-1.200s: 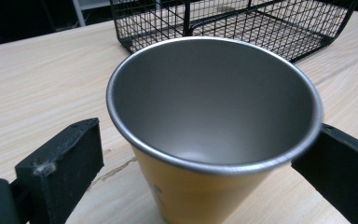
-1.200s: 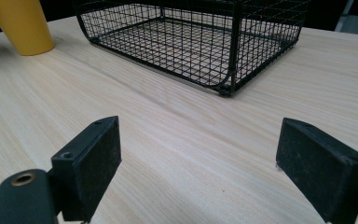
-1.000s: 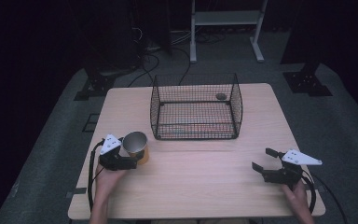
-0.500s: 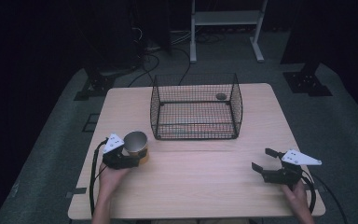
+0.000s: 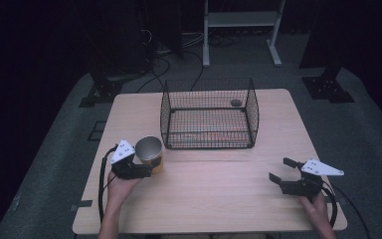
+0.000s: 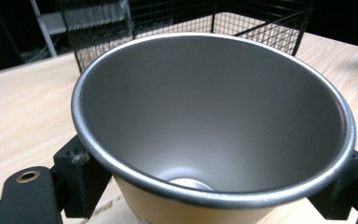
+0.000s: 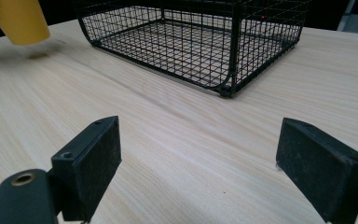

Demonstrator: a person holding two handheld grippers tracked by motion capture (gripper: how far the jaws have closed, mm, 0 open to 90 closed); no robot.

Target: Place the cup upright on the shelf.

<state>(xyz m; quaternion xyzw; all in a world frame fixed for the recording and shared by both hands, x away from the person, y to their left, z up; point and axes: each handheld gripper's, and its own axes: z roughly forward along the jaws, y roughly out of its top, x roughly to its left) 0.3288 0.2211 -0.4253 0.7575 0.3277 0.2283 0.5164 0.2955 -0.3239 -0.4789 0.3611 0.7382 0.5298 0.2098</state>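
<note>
At the near left of the bench (image 5: 214, 199), the left gripper (image 5: 142, 171) has just closed its fingers (image 6: 81, 179) on the cup (image 5: 150, 153), pinching its yellow wall from both sides; the cup tilts, mouth toward the hand. The right gripper (image 5: 284, 173), near right, rests with fingers spread and nothing between them. Beyond the cup, up and to its right, stands the wire basket (image 5: 209, 115), far closer to the left hand.
</note>
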